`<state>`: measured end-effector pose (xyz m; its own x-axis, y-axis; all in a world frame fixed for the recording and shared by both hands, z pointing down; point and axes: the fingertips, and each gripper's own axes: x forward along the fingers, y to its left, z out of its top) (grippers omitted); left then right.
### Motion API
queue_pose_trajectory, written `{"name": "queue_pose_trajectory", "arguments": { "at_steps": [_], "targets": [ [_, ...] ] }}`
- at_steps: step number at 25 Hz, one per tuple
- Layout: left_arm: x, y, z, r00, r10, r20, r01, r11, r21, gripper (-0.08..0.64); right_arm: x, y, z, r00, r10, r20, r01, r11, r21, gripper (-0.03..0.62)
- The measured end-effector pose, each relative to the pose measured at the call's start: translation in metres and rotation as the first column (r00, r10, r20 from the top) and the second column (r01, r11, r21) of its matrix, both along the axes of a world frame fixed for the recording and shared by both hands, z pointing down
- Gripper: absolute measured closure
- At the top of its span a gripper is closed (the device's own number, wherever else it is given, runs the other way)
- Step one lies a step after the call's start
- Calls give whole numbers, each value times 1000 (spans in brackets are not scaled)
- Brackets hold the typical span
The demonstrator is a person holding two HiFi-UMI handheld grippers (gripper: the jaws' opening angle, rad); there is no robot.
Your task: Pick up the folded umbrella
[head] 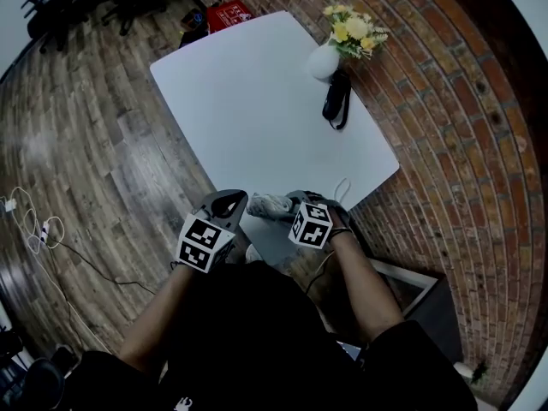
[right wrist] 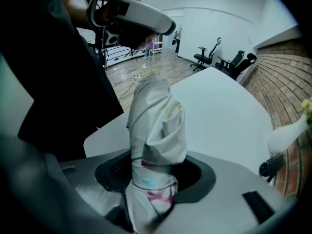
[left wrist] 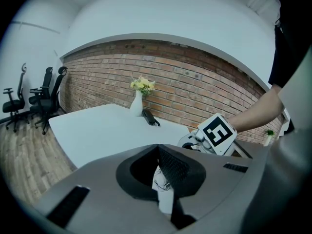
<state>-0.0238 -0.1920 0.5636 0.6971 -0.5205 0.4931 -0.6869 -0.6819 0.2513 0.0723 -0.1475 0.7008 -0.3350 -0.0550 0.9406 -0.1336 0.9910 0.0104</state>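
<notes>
The folded umbrella (head: 268,204) is white with pink and blue print and hangs over the near edge of the white table (head: 257,101), between my two grippers. In the right gripper view the umbrella (right wrist: 158,126) stands up through the right gripper (right wrist: 156,174), whose jaws are open with a dark gap on each side of the cloth. In the left gripper view the left gripper (left wrist: 158,172) is shut on a thin white end of the umbrella (left wrist: 165,191). The head view shows the left gripper (head: 235,200) and the right gripper (head: 295,200) close together.
A white vase with yellow flowers (head: 325,58) stands at the table's far right, with a black folded object with a strap (head: 336,99) beside it. A brick wall runs along the right. Office chairs (head: 51,7), a red box (head: 229,13) and cables (head: 38,229) are on the wood floor.
</notes>
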Motion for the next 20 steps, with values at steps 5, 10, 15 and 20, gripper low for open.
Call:
{"name": "queue_pose_trajectory", "arguments": {
  "at_steps": [5, 10, 15, 20],
  "targets": [
    [-1, -6, -11, 1000, 12, 1, -12, 1000, 27, 546, -5, -6, -24, 991, 92, 96, -97, 994, 45, 359],
    [-6, -15, -29, 1000, 4, -9, -4, 998, 62, 546, -5, -16, -49, 962, 197, 188, -215, 973, 79, 359],
    [-4, -24, -42, 1000, 20, -14, -19, 996, 88, 546, 0, -28, -82, 891, 326, 316, -370, 925, 87, 359],
    [6, -32, -56, 998, 48, -32, -44, 992, 115, 546, 8, -37, -118, 782, 426, 456, -507, 859, 68, 358]
  ]
}}
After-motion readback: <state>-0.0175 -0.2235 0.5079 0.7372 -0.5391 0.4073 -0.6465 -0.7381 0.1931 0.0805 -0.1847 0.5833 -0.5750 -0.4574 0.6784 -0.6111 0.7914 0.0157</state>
